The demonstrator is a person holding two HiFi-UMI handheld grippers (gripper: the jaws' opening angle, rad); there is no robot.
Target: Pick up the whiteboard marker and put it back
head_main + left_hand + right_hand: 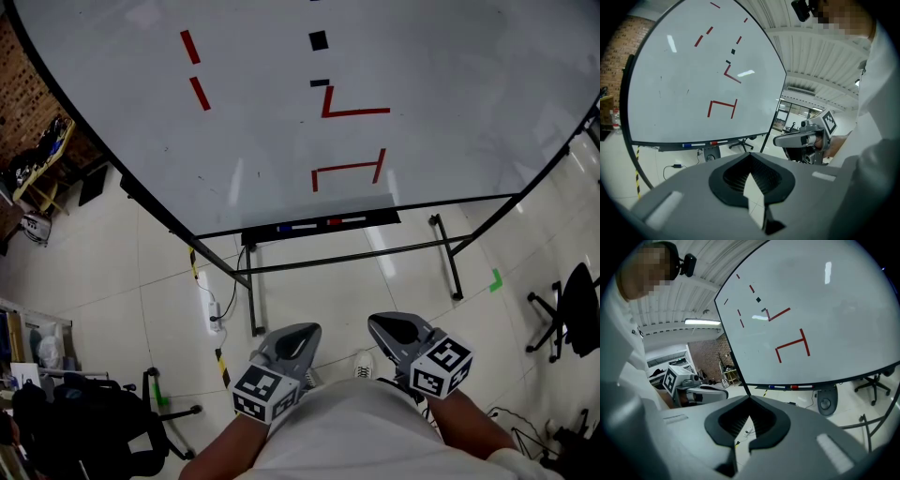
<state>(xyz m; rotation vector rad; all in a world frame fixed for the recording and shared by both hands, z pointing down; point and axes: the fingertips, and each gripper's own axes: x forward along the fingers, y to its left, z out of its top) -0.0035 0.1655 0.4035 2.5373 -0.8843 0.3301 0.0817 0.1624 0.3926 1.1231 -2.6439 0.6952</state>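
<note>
Ahead of both tools and well apart from them, a whiteboard [281, 112] stands on a wheeled frame, and the narrow tray [389, 217] along its lower edge carries two markers lying end to end: a blue-capped marker [292, 228] and a red-capped marker [345, 221]. Lying flat in the tray keeps them from rolling off and leaves their barrels exposed from the front. Which of the two the task means cannot be told.

The left tool [302, 336] and the right tool [386, 328] are held low and close to the person's body, side by side, both pointing toward the board. In its own view the left tool [750, 154] has its jaws clenched tip to tip with nothing between them, only floor showing through the gap behind the tips. The right tool [750, 399] reads the same way, closed and empty. Each sees the other just beside it, which fits a resting, ready stance and not a reach.

My judgement is that the pick-up has not begun: neither marker is touched, and either tool would first have to release its jaws and travel forward and up to the tray. The red-capped marker lies more in line with the right tool, the blue-capped one with the left. Red strokes [347, 169] mark the board just above the tray.
</note>
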